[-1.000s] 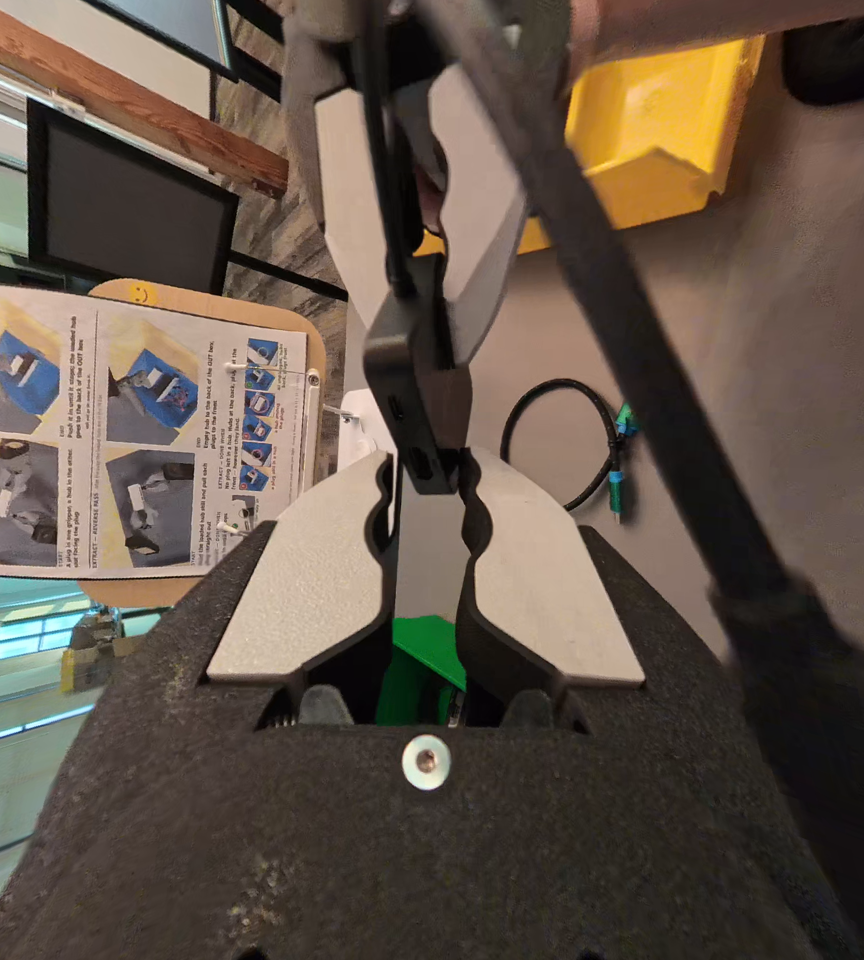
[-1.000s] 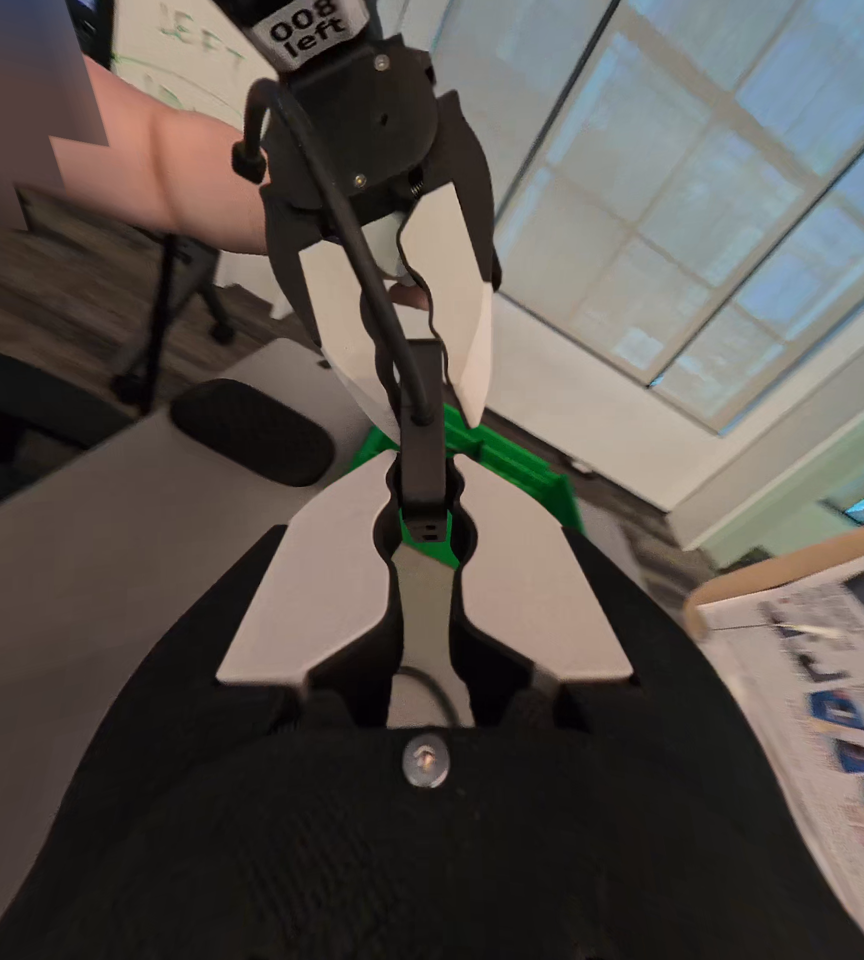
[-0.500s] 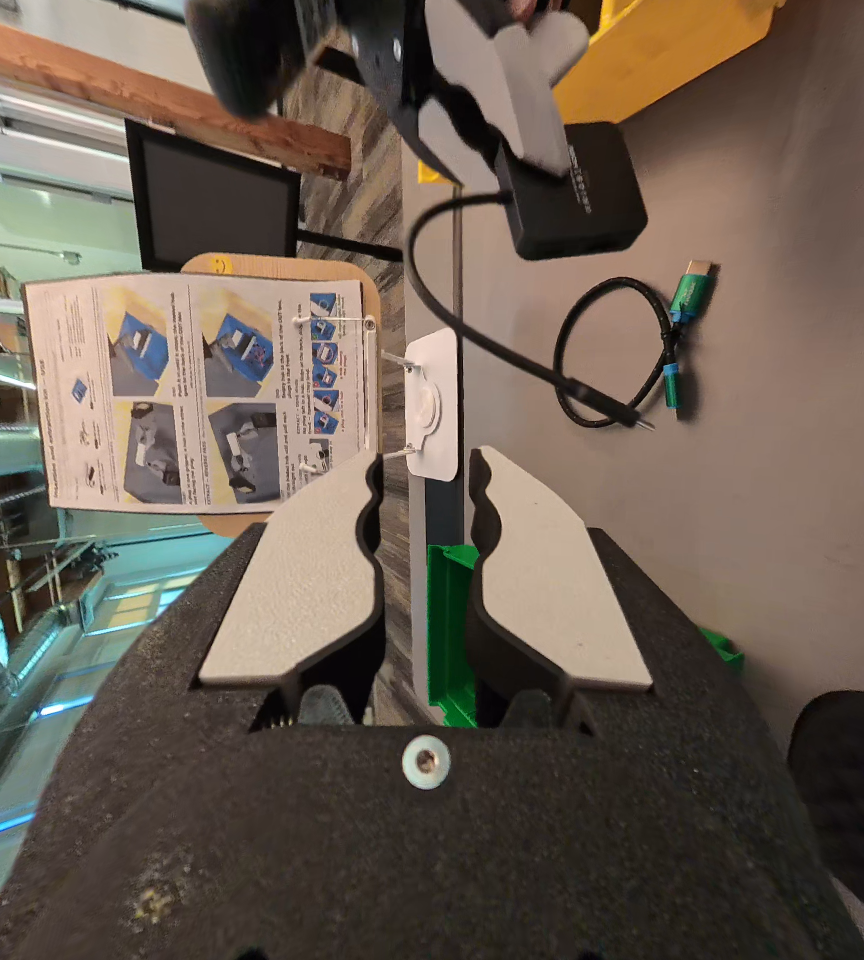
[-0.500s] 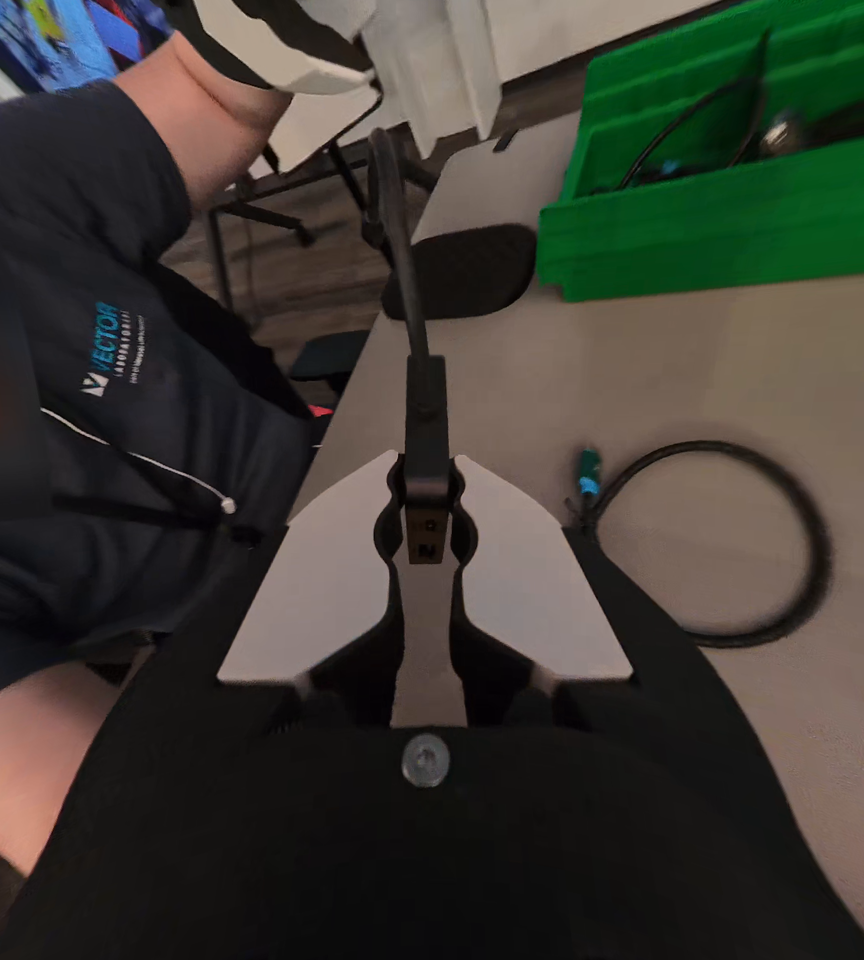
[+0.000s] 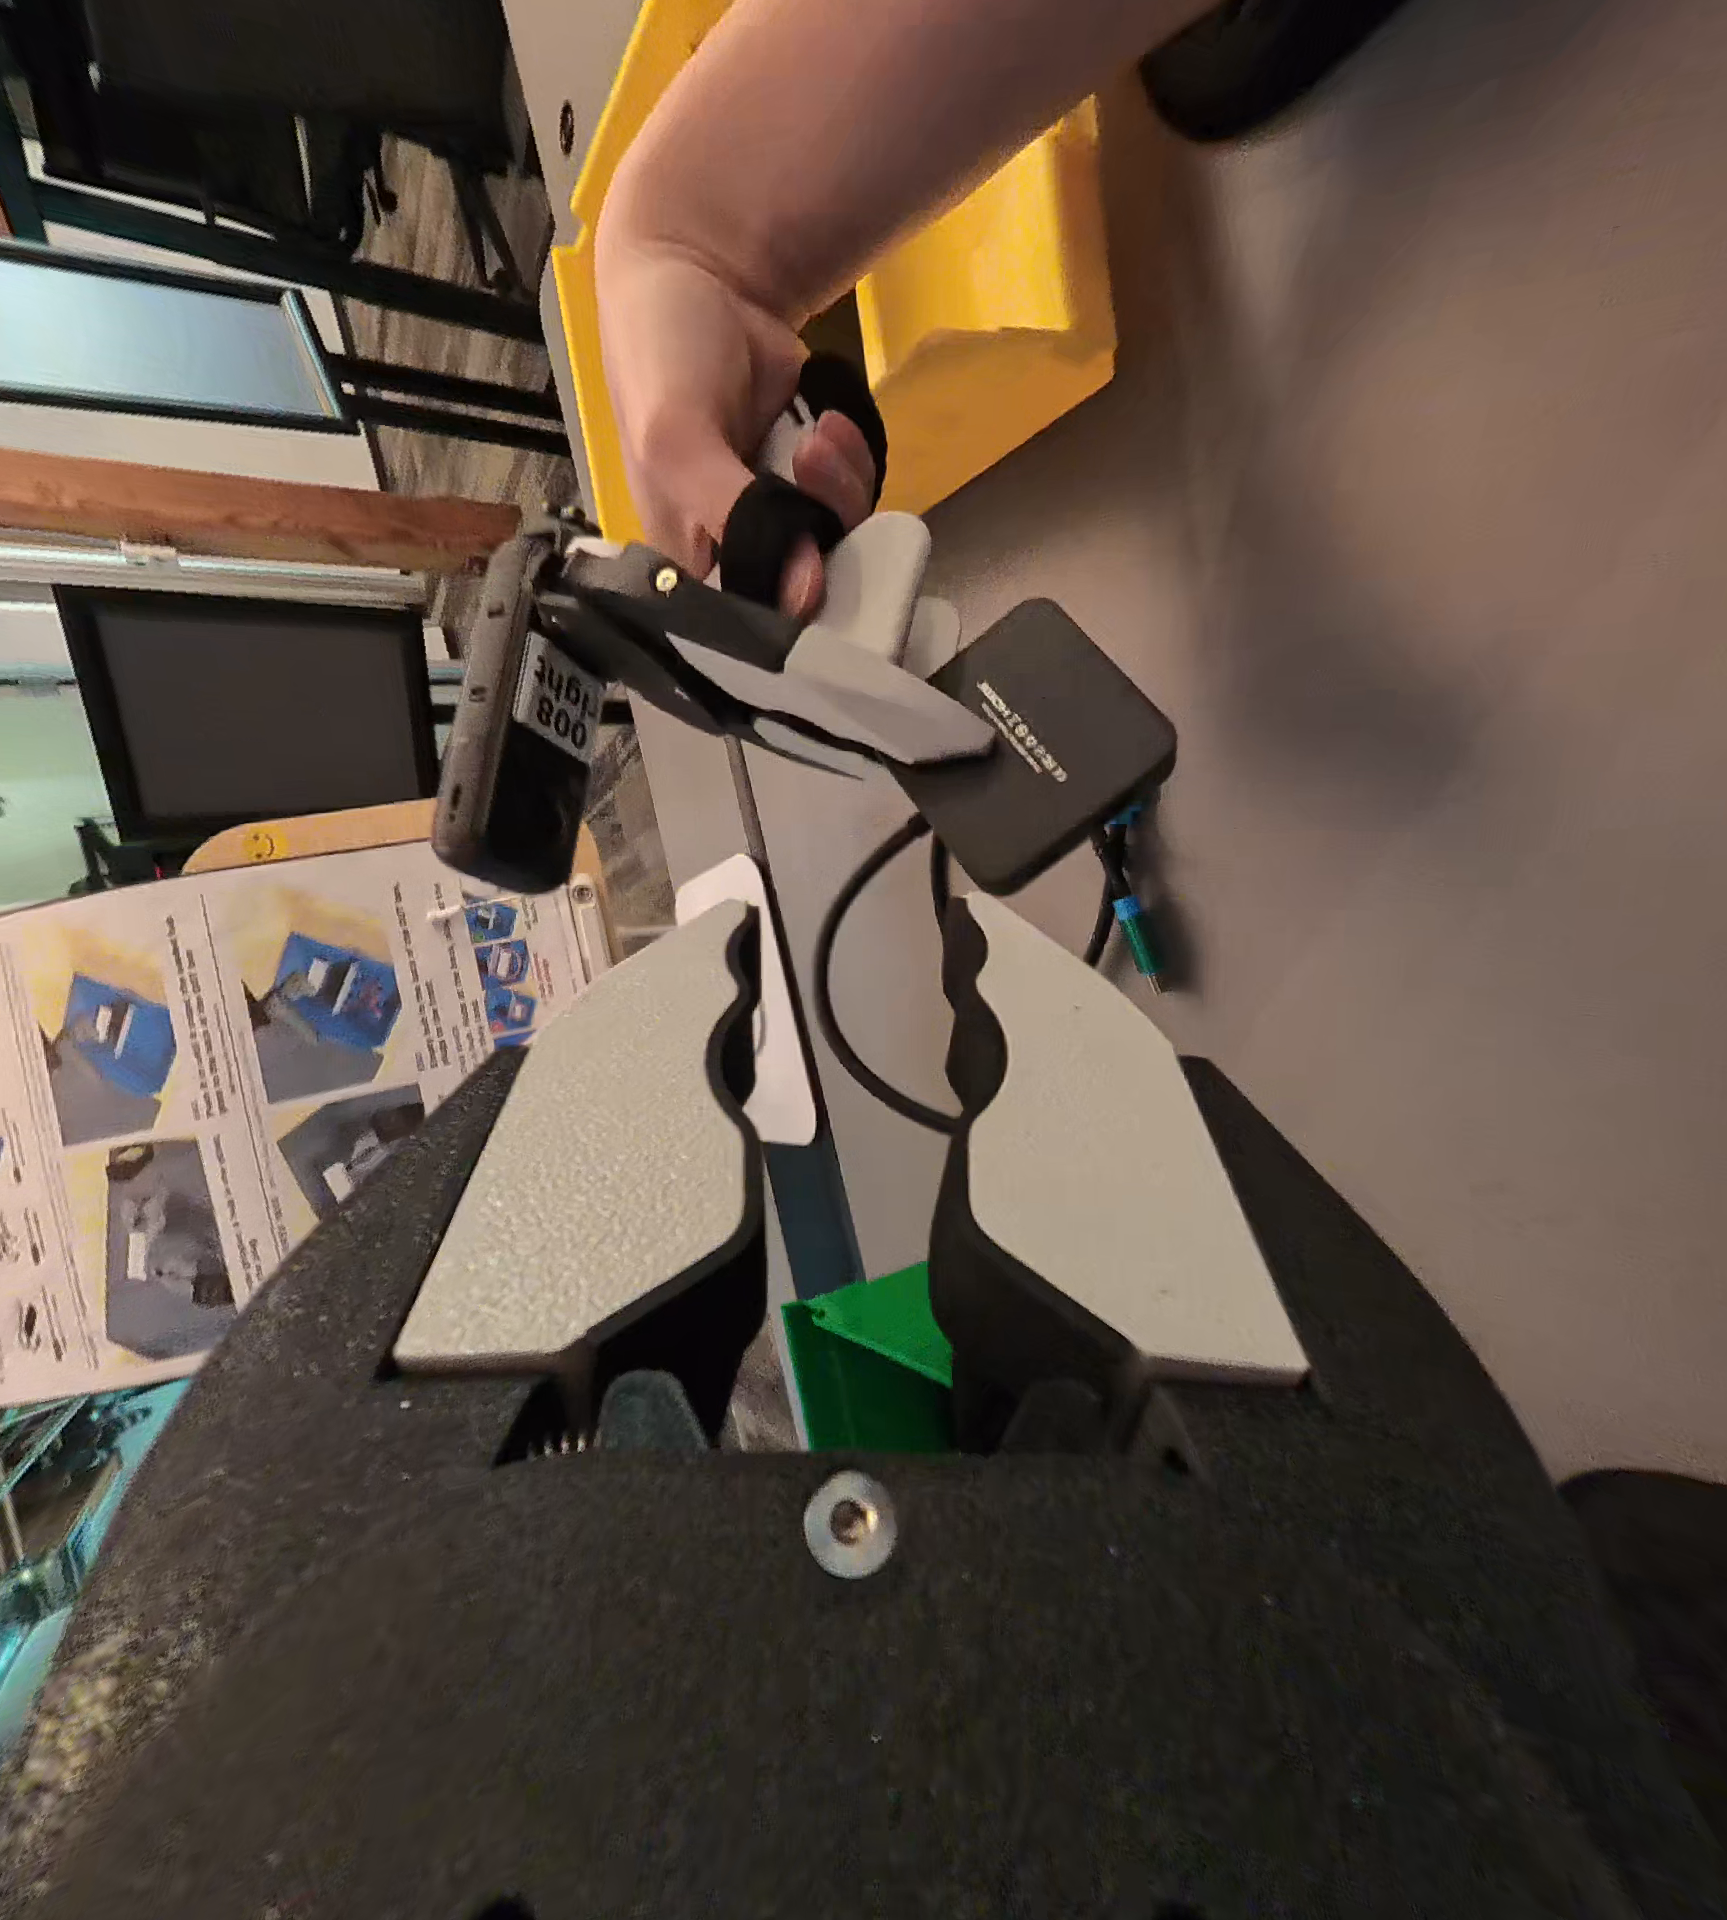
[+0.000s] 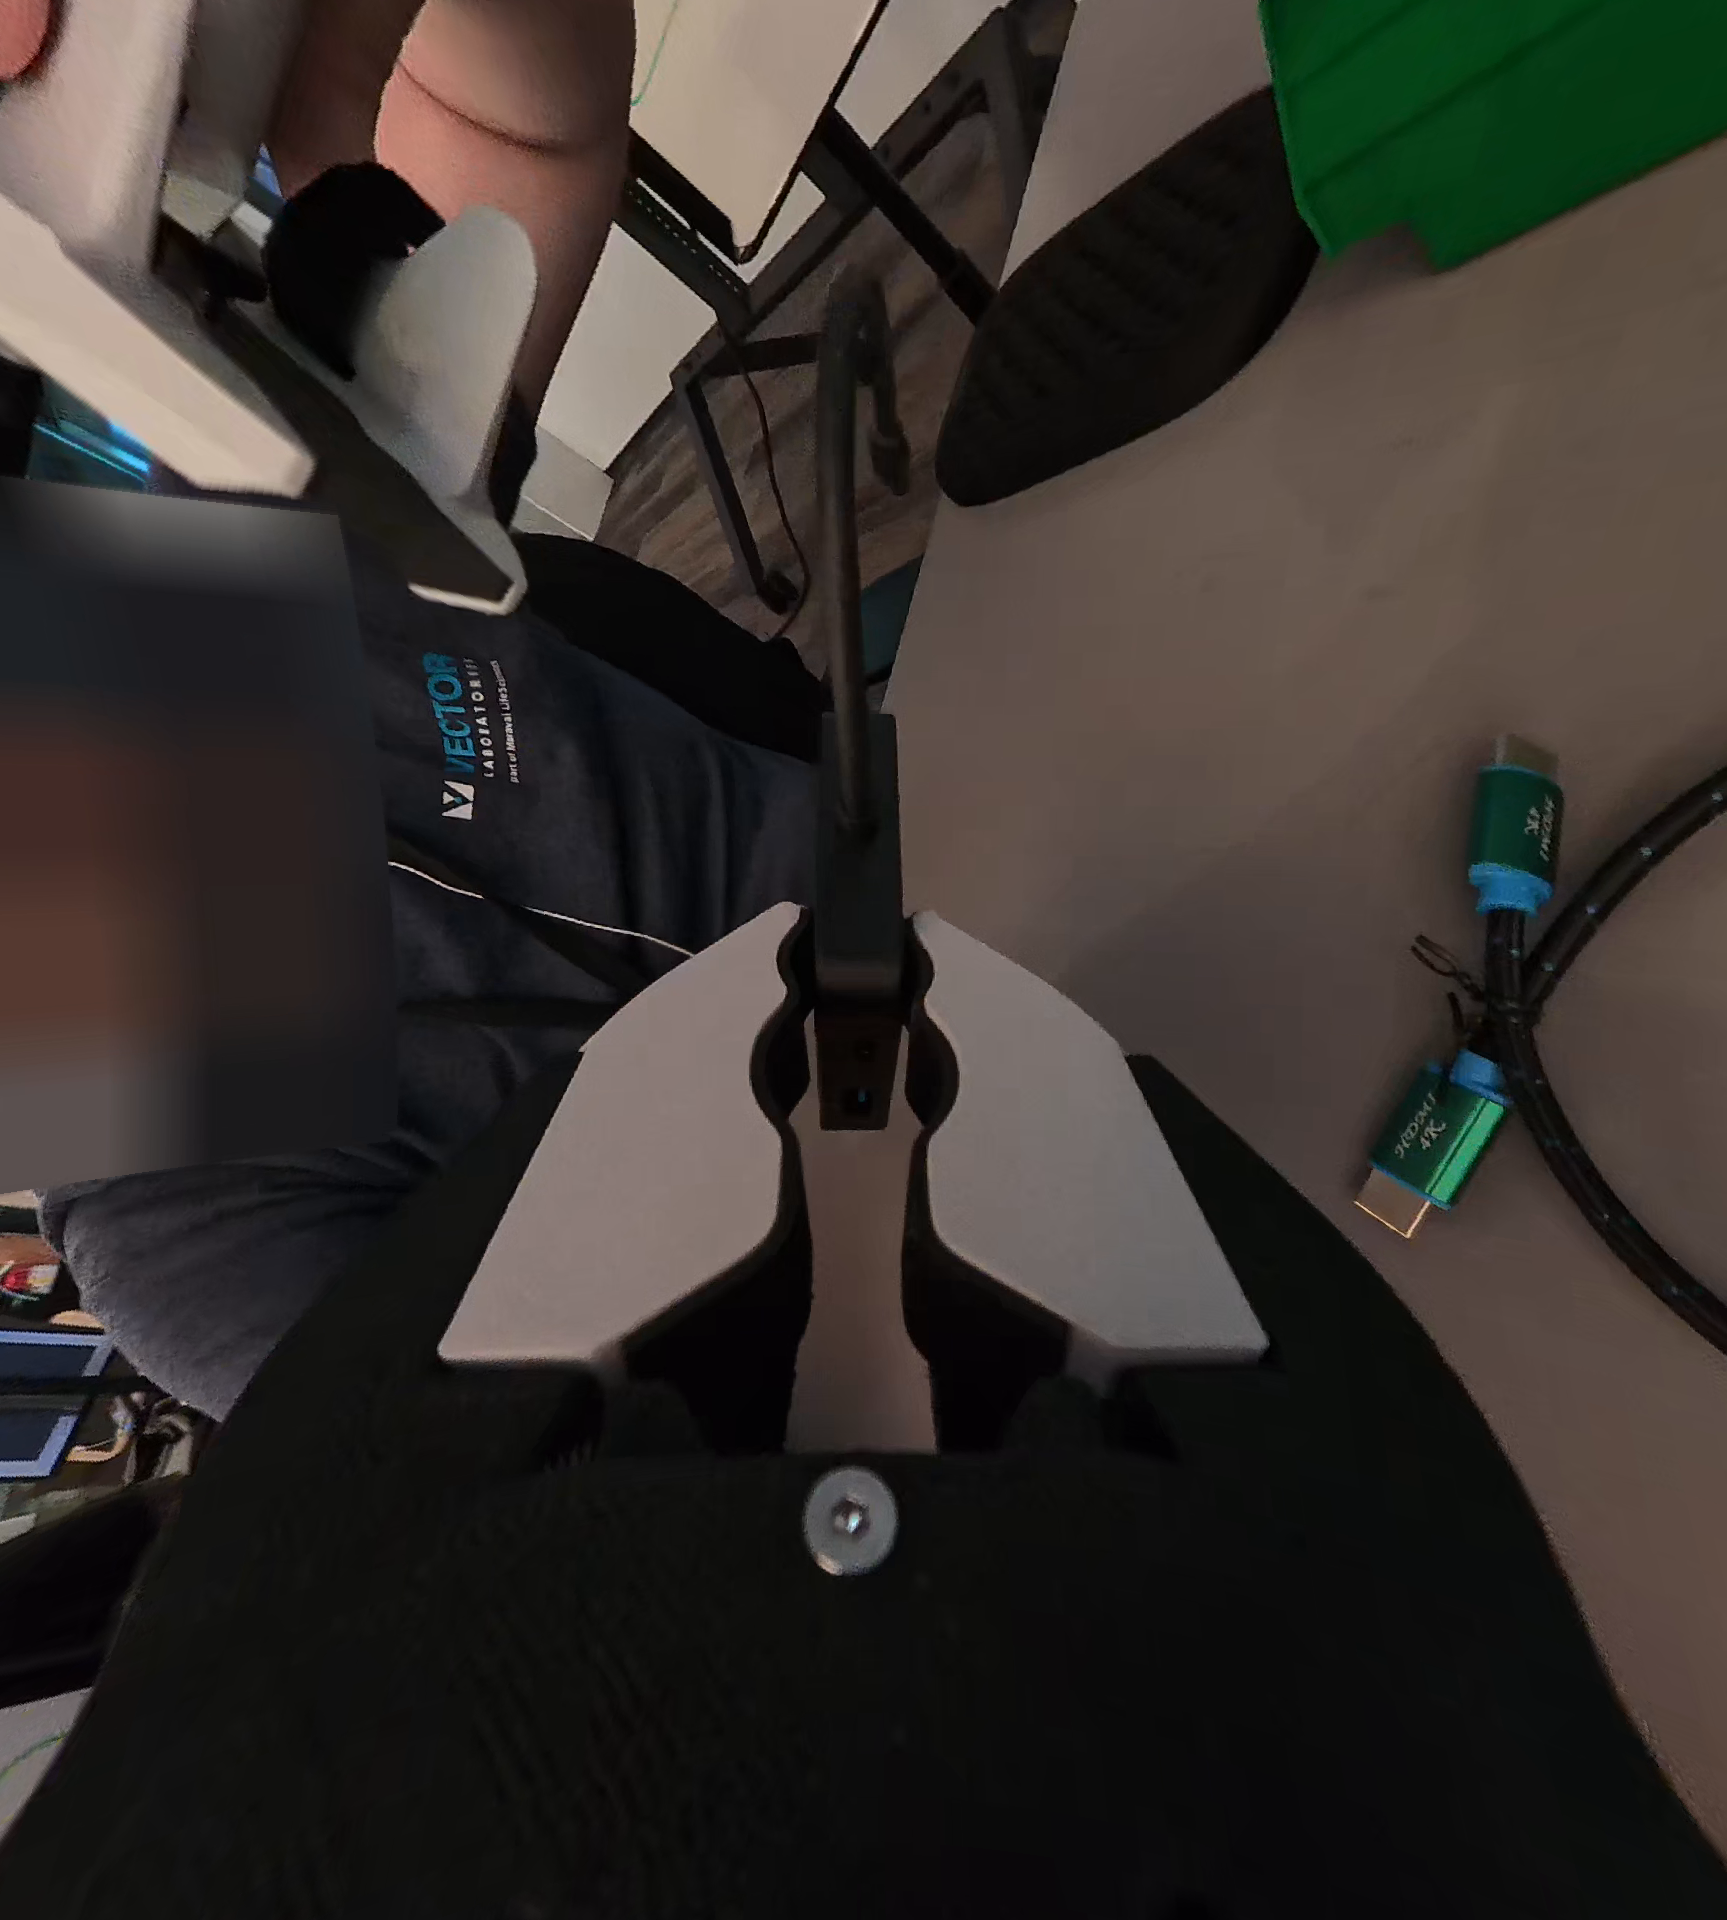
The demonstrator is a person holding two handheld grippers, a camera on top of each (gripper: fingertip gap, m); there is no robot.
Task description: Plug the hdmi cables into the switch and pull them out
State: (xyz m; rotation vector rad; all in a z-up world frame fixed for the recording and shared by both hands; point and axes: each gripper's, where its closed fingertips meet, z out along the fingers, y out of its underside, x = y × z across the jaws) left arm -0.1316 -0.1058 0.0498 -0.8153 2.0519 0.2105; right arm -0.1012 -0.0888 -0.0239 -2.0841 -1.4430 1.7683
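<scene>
- Right wrist view: right gripper (image 6: 854, 940) clamps the black switch (image 6: 854, 997) edge-on between its fingertips, held above the grey table (image 6: 1358, 582); its thin black lead (image 6: 841, 540) runs away from the camera.
- HDMI cable (image 6: 1607, 1039), black braid w/ two green plugs, lies coiled on the table near its right edge, well apart from the switch.
- Green bin (image 6: 1524, 114) sits at the far right corner.
- Left wrist view: left gripper (image 5: 848, 956) jaws apart, nothing between them; switch (image 5: 1051, 743) hangs ahead in the right gripper (image 5: 900, 727).
</scene>
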